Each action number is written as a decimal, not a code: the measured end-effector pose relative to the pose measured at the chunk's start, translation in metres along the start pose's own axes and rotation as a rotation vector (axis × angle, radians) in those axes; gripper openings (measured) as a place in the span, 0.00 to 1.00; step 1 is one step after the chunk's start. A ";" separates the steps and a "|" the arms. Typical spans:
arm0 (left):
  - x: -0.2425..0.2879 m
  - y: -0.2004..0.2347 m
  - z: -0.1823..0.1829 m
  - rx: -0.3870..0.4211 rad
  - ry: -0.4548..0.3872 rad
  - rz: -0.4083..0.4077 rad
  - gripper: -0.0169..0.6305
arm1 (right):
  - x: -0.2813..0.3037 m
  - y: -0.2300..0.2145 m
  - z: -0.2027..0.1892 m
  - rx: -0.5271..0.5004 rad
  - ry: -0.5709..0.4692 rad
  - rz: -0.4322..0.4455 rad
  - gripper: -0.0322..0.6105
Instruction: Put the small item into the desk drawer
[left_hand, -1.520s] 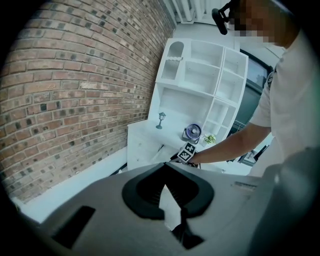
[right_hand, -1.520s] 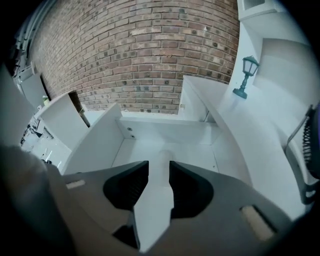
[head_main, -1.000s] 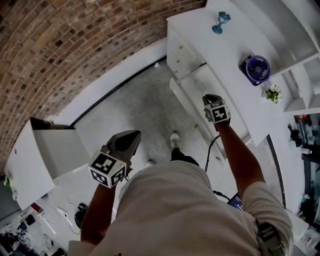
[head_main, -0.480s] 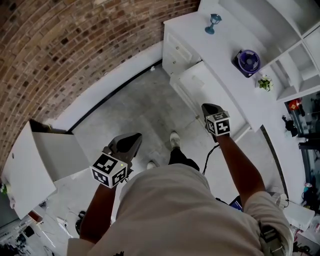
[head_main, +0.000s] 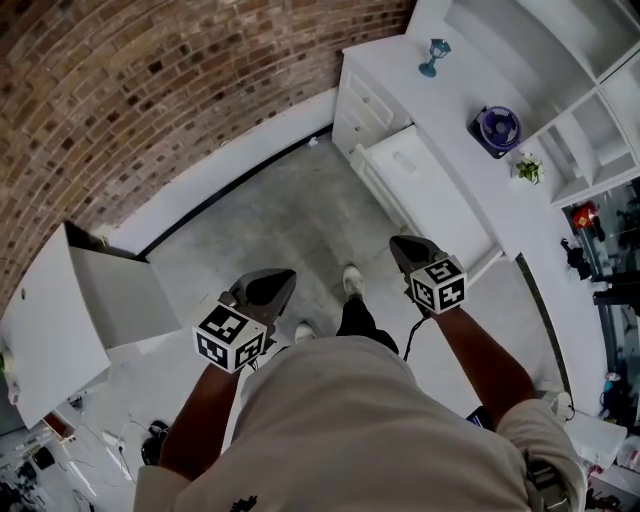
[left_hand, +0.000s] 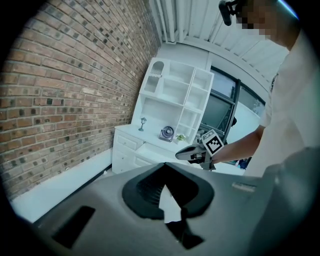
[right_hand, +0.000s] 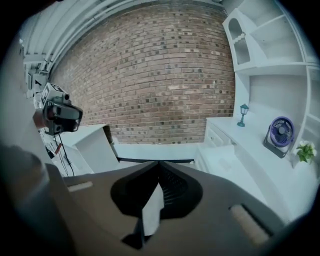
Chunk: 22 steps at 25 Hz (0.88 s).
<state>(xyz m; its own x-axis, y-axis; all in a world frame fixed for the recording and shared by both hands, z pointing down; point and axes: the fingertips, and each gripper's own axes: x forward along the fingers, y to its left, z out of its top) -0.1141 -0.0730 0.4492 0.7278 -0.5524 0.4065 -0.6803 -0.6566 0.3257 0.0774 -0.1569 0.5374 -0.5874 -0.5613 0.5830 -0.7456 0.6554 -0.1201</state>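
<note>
Holding the left claw (head_main: 272, 284) and right claw (head_main: 400, 245) shut and empty, well back from the open desk drawer (head_main: 440, 215), with the small item (head_main: 404, 158) seemingly lying inside it, placing apparently done, next likely needing a push to close it.

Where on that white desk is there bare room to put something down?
The desk top is bare between the blue lamp figure and the purple fan. The pulled-out drawer looks nearly bare too. It is crowded around the fan and small plant.
</note>
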 end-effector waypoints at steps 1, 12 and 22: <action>-0.004 -0.002 -0.003 0.001 -0.003 -0.003 0.03 | -0.005 0.013 0.002 -0.001 -0.011 0.020 0.07; -0.053 -0.015 -0.034 -0.007 -0.011 -0.003 0.03 | -0.045 0.105 0.008 -0.001 -0.075 0.116 0.07; -0.072 -0.027 -0.048 -0.034 -0.034 0.009 0.03 | -0.061 0.134 0.024 -0.050 -0.138 0.149 0.07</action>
<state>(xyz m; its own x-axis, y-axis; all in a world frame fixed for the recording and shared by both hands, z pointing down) -0.1523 0.0090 0.4527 0.7235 -0.5758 0.3808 -0.6892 -0.6336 0.3514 0.0055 -0.0469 0.4661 -0.7299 -0.5182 0.4457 -0.6329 0.7587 -0.1545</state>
